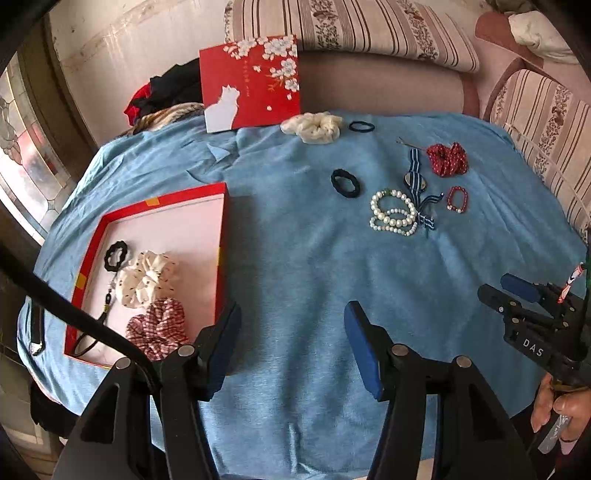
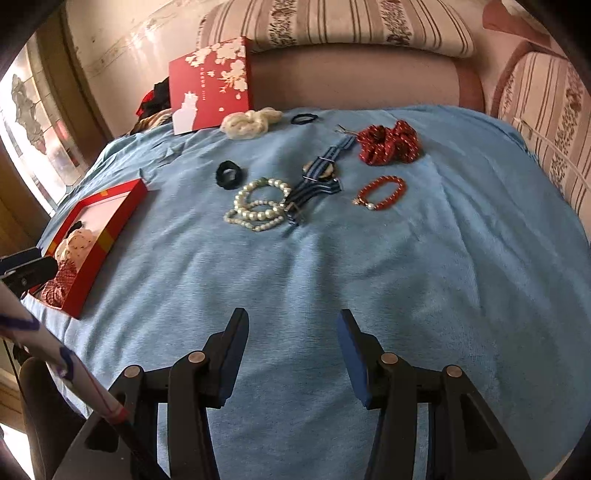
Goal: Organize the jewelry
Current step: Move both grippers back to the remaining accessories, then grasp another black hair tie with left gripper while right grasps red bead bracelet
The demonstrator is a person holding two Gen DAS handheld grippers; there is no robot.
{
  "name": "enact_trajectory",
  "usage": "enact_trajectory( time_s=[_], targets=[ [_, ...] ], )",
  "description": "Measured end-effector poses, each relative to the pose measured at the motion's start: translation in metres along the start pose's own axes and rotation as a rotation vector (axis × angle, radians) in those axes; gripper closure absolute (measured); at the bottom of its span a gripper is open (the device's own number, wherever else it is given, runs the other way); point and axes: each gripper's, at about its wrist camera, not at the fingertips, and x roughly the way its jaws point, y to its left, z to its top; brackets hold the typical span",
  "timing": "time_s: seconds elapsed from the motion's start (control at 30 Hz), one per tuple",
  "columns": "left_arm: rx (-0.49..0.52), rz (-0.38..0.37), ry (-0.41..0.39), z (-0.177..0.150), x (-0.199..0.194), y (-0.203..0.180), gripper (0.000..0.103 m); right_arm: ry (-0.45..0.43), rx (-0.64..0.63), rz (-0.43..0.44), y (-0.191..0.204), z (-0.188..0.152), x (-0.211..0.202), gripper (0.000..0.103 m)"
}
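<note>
An open red box (image 1: pixel 221 236) (image 2: pixel 122 218) sits at the left of the blue cloth (image 1: pixel 295 280); inside lie a black hair tie (image 1: pixel 115 254), a dotted white scrunchie (image 1: pixel 146 278) and a red checked scrunchie (image 1: pixel 159 326). On the cloth lie pearl bracelets (image 1: pixel 393 213) (image 2: pixel 258 208), a striped watch (image 1: pixel 415 181) (image 2: pixel 319 173), a red bead bracelet (image 1: pixel 457 199) (image 2: pixel 382 192), a red scrunchie (image 1: pixel 447 158) (image 2: pixel 389 144), a black scrunchie (image 1: pixel 345 183) (image 2: pixel 229 174), a cream scrunchie (image 1: pixel 312 126) (image 2: pixel 251 122) and a thin black tie (image 1: pixel 362 126) (image 2: pixel 304 118). My left gripper (image 1: pixel 291 343) is open beside the box. My right gripper (image 2: pixel 293 350) is open and empty.
The red box lid (image 1: pixel 251 83) (image 2: pixel 210 83) leans upright at the back against a striped sofa (image 1: pixel 351 26). Dark and red clothes (image 1: pixel 166 92) lie behind it. The right gripper's body (image 1: pixel 535 317) shows at the right edge of the left wrist view.
</note>
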Motion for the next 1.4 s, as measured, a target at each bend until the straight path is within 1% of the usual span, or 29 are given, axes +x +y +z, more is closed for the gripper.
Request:
enact_trajectory(
  time_s=[0.17,0.37,0.4,0.47,0.5,0.53,0.67,0.77,0.9,1.07,1.17,1.23,1.27,1.3,1.37,1.4],
  targets=[
    [-0.024,-0.021,0.039,0.003,0.023,0.001,0.046,0.012,0.020,-0.008,-0.014,0.001,0.012,0.050],
    [-0.063,-0.091,0.090,0.014,0.063,-0.003,0.047,0.016,0.074,-0.019,-0.038,0.010,0.029,0.050],
    [-0.067,-0.115,0.098,0.018,0.071,-0.005,0.048,0.015,0.082,-0.020,-0.041,0.012,0.032,0.050],
    [-0.074,-0.158,0.109,0.025,0.084,-0.009,0.057,0.009,0.101,-0.026,-0.049,0.018,0.037,0.050],
    [-0.079,-0.183,0.117,0.032,0.094,-0.012,0.057,0.005,0.109,-0.029,-0.053,0.022,0.040,0.050],
    [-0.083,-0.192,0.119,0.037,0.099,-0.014,0.057,-0.001,0.120,-0.032,-0.058,0.027,0.043,0.050],
    [-0.138,-0.198,0.113,0.067,0.130,-0.014,0.057,-0.020,0.157,-0.036,-0.077,0.043,0.051,0.050],
    [-0.207,-0.229,0.121,0.089,0.156,-0.007,0.057,-0.037,0.183,-0.035,-0.091,0.052,0.055,0.050],
    [-0.251,-0.252,0.131,0.111,0.188,-0.002,0.057,-0.053,0.215,-0.035,-0.106,0.068,0.064,0.050],
    [-0.249,-0.288,0.130,0.132,0.214,-0.005,0.057,-0.054,0.239,-0.045,-0.116,0.092,0.082,0.050],
    [-0.207,-0.292,0.112,0.142,0.220,-0.015,0.057,-0.034,0.251,-0.061,-0.119,0.102,0.095,0.050],
    [-0.183,-0.279,0.110,0.146,0.224,-0.022,0.057,-0.032,0.247,-0.079,-0.117,0.106,0.102,0.051],
    [-0.169,-0.259,0.102,0.147,0.226,-0.026,0.061,-0.032,0.235,-0.094,-0.115,0.108,0.105,0.052],
    [-0.156,-0.243,0.096,0.148,0.226,-0.029,0.065,-0.029,0.217,-0.113,-0.111,0.109,0.108,0.056],
    [-0.116,-0.206,0.090,0.148,0.227,-0.034,0.099,-0.024,0.172,-0.151,-0.102,0.110,0.114,0.071],
    [-0.109,-0.213,0.096,0.147,0.227,-0.036,0.099,-0.020,0.148,-0.160,-0.098,0.111,0.117,0.089]
  ],
)
